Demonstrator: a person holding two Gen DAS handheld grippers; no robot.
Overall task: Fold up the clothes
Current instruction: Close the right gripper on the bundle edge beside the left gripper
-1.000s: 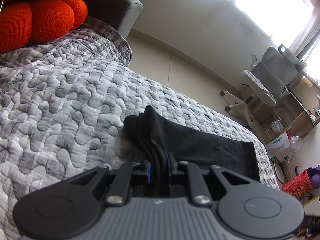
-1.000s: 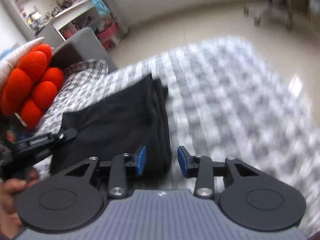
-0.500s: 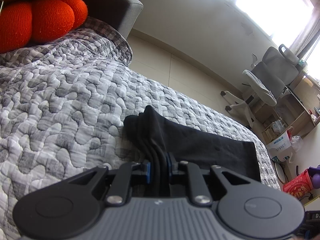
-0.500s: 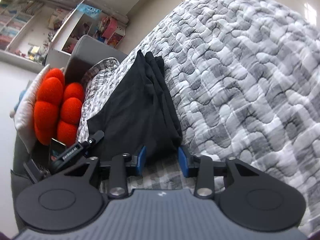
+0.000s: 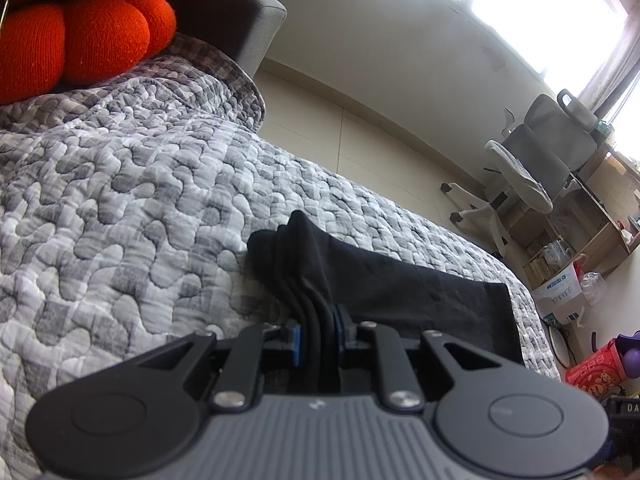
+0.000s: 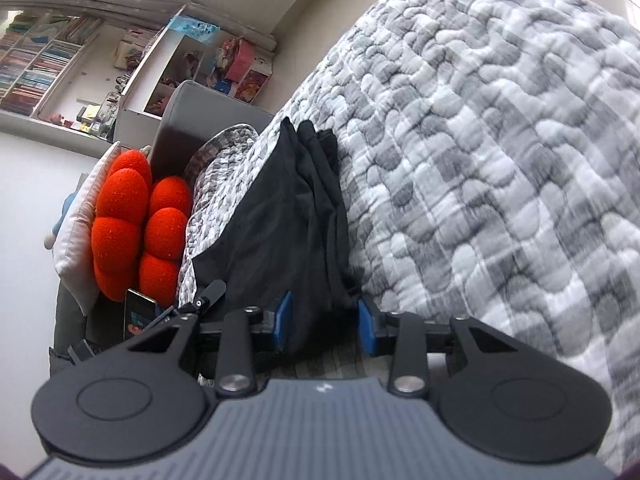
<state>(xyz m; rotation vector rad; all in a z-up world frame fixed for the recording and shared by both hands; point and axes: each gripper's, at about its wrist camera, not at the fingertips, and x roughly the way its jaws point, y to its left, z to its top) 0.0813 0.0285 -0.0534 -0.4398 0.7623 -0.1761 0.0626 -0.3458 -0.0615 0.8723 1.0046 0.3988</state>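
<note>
A black garment [image 5: 420, 296] lies folded in a long strip on the grey quilted bed cover [image 5: 120, 200]. My left gripper [image 5: 318, 330] is shut on one end of it, with several bunched layers pinched between the blue pads. In the right wrist view the same garment [image 6: 280, 216] runs away from me toward the orange cushion. My right gripper [image 6: 325, 322] stands open at the near end. The cloth's corner sits between its blue pads [image 6: 285, 320], which do not press on it.
An orange knotted cushion [image 6: 136, 224] and a grey sofa arm [image 5: 240, 20] stand at the head of the cover. A phone [image 6: 138, 312] leans below the cushion. An office chair [image 5: 532, 168], shelves and boxes [image 5: 560, 292] stand on the floor beyond the bed edge.
My right gripper has rolled and moved in to the garment's near end, so the cloth now lies between its jaws. The left gripper has kept its hold and its place.
</note>
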